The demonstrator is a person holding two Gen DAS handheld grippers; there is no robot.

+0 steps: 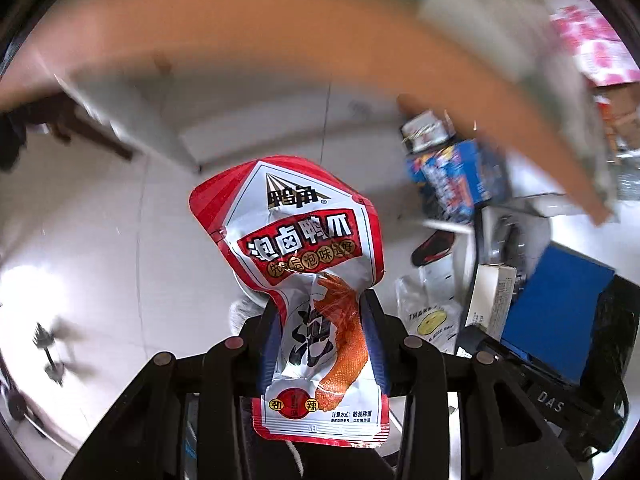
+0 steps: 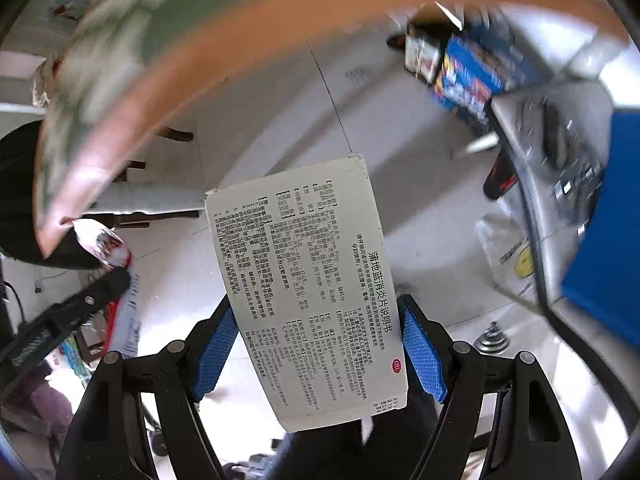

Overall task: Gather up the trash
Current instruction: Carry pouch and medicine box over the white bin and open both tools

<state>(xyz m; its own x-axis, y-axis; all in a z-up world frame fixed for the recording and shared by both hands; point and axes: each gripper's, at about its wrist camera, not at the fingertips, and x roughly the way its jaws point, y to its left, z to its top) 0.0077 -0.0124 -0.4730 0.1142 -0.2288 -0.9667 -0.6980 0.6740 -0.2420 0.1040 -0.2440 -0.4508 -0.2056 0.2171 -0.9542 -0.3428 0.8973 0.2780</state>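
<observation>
My left gripper (image 1: 322, 308) is shut on a red and white snack wrapper (image 1: 304, 264) with Chinese print and a picture of an orange duck foot; it sticks up above the floor. My right gripper (image 2: 316, 320) is shut on a flat white medicine box (image 2: 308, 280) printed with black Chinese text. The left gripper (image 2: 100, 292) with its wrapper (image 2: 108, 246) also shows at the left of the right wrist view.
A blurred orange table edge (image 1: 320, 40) arcs across the top. At the right a pile holds a blue printed box (image 1: 460, 176), a blue panel (image 1: 556, 316), a white small box (image 1: 492, 300) and a plastic bag (image 1: 432, 320). White tiled floor (image 1: 120, 220) lies below.
</observation>
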